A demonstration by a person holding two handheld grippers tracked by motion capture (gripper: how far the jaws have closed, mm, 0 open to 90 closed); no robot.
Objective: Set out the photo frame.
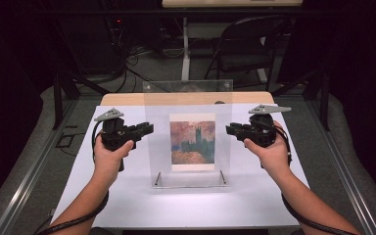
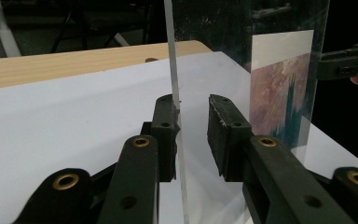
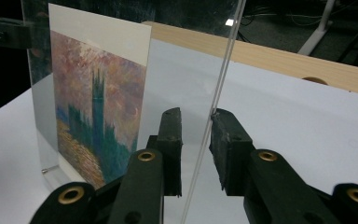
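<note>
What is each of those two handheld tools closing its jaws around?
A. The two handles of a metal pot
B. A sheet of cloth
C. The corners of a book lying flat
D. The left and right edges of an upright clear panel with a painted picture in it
D: the clear panel stands upright with the picture in it, and the left gripper and right gripper each straddle a side edge.

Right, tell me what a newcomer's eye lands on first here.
First the painted print of a dark tower under a reddish sky, upright inside a clear acrylic frame at the middle of the white sheet. Then the left gripper and right gripper, one at each side edge of the frame, each with the clear panel's edge between its jaws.
</note>
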